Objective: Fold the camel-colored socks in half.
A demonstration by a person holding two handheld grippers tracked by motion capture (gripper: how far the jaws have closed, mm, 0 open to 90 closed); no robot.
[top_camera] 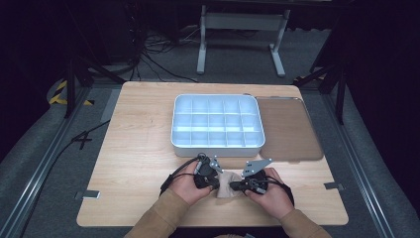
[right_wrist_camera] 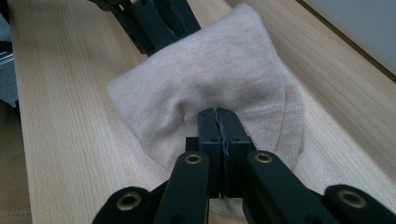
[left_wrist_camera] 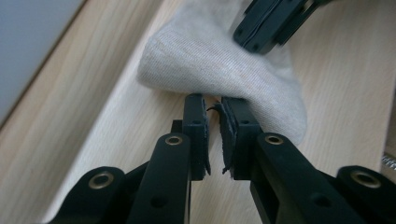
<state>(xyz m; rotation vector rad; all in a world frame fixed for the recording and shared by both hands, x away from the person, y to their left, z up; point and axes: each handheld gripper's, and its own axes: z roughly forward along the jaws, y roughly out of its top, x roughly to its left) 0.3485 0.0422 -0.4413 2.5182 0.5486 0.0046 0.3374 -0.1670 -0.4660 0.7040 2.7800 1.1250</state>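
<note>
A beige sock [top_camera: 227, 186] lies bunched on the wooden table [top_camera: 138, 153] near its front edge, between my two grippers. In the left gripper view, my left gripper [left_wrist_camera: 214, 105] has its jaws drawn close with a thin slit between the pads, tips pinching the sock [left_wrist_camera: 210, 60] at its near edge. My right gripper [right_wrist_camera: 218, 114] is shut on a fold of the sock [right_wrist_camera: 210, 74], which puckers around the tips. The two grippers face each other from opposite sides, left gripper [top_camera: 214, 185] and right gripper [top_camera: 236, 187]. A hand holds each one.
A white tray [top_camera: 218, 147] divided into several compartments sits at the table's middle, just beyond the grippers. A flat brown lid [top_camera: 289, 129] lies to its right. A metal stand and cables are on the floor behind the table.
</note>
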